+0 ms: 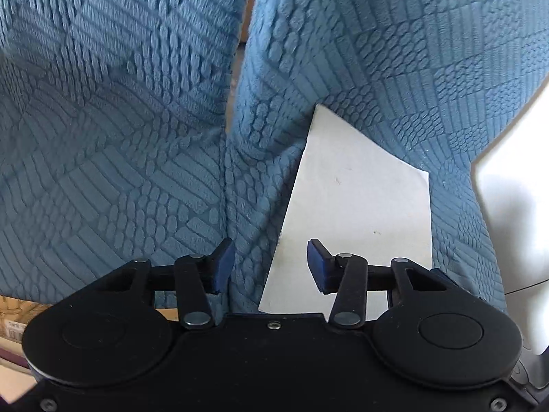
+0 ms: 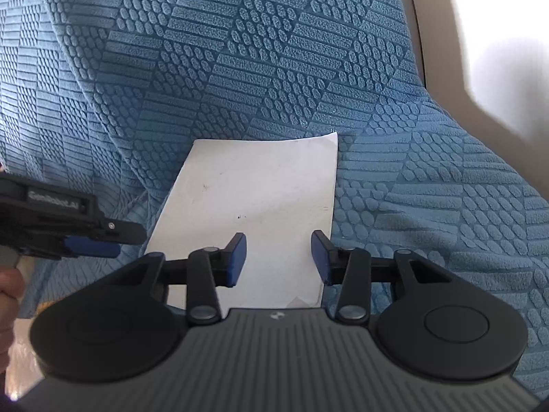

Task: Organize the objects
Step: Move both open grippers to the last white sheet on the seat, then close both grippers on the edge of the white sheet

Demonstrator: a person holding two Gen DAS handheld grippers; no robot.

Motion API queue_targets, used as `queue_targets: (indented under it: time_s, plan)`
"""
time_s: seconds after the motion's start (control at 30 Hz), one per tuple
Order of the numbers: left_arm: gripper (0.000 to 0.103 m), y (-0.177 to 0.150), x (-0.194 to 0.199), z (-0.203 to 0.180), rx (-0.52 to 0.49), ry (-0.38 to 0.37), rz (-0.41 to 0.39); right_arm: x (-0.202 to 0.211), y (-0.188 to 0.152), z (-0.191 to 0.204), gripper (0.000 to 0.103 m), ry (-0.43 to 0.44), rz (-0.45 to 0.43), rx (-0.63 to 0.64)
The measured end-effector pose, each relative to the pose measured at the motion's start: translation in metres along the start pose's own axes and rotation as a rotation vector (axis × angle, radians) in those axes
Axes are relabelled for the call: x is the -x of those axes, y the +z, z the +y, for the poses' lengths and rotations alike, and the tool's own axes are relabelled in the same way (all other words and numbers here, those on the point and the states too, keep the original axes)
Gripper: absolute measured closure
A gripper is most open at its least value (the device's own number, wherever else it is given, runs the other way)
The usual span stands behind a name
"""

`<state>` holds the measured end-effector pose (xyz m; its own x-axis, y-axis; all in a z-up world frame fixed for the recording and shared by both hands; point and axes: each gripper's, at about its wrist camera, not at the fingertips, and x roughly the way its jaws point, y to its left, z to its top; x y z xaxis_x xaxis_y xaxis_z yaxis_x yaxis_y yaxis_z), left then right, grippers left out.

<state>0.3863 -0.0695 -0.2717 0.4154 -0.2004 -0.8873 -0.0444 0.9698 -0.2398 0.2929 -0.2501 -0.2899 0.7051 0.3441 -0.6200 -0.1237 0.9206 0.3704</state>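
A white flat sheet or card (image 1: 357,206) lies on a blue textured sofa seat cushion (image 1: 137,178), its far corner against the back cushion. It also shows in the right wrist view (image 2: 254,206). My left gripper (image 1: 271,264) is open and empty, hovering over the sheet's left edge near the seam between cushions. My right gripper (image 2: 278,257) is open and empty, just above the near half of the sheet. The left gripper's side (image 2: 68,226) shows at the left of the right wrist view, beside the sheet.
The blue patterned back cushion (image 2: 274,51) rises behind the sheet. A gap (image 1: 236,79) runs between two cushions. A pale wall or armrest (image 2: 497,34) is at the right. A cardboard box (image 1: 20,316) shows at lower left.
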Motion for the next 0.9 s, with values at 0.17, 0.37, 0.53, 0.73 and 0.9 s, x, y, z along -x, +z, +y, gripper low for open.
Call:
queue_targets:
  time_s: [0.17,0.37,0.53,0.73,0.9]
  plan:
    - [0.078,-0.004,-0.012,0.004,0.024,-0.052,0.053,0.000,-0.001,-0.001,0.059,0.008,-0.004,-0.014]
    - [0.080,-0.006,-0.017,0.003,0.036,-0.056,0.048,0.000,0.000,-0.005,0.060,0.022,-0.003,-0.063]
    - [0.082,-0.007,-0.017,-0.004,0.004,-0.045,0.057,0.000,0.000,-0.010,0.060,0.038,-0.003,-0.106]
    - [0.083,-0.002,0.001,-0.002,0.035,-0.108,0.038,-0.001,0.000,-0.014,0.060,0.049,-0.006,-0.135]
    - [0.085,0.004,0.020,0.000,0.066,-0.250,0.023,-0.001,0.002,-0.024,0.060,0.081,-0.001,-0.224]
